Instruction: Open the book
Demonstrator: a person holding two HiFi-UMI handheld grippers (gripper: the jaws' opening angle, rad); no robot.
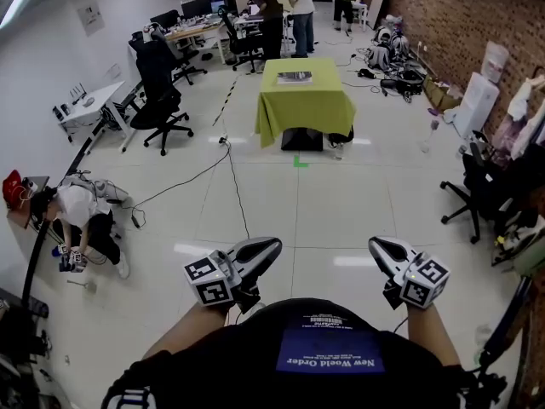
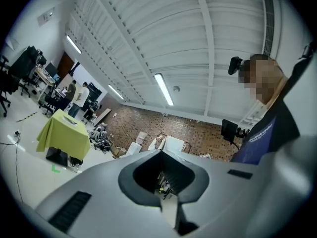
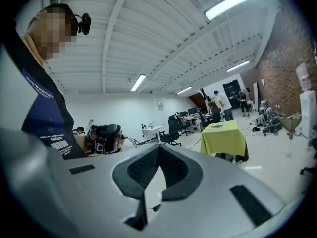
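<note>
The book (image 1: 295,77) lies closed on a table draped in a yellow-green cloth (image 1: 306,105), far across the floor from me. Both grippers hover close to my body, well short of that table. My left gripper (image 1: 272,247) points forward with its jaws together and nothing between them. My right gripper (image 1: 376,246) is likewise shut and empty. In the left gripper view the green table (image 2: 63,135) shows small at the left, beyond the left gripper (image 2: 161,152). In the right gripper view the same table (image 3: 226,139) stands at the right, past the right gripper (image 3: 159,148).
A cable (image 1: 234,186) runs over the tiled floor toward the table. A person (image 1: 81,220) crouches at the left. Black office chairs (image 1: 162,100) and desks stand at back left, another chair (image 1: 477,194) at right. People (image 1: 285,11) stand behind the table. Clutter lines the brick wall (image 1: 460,24).
</note>
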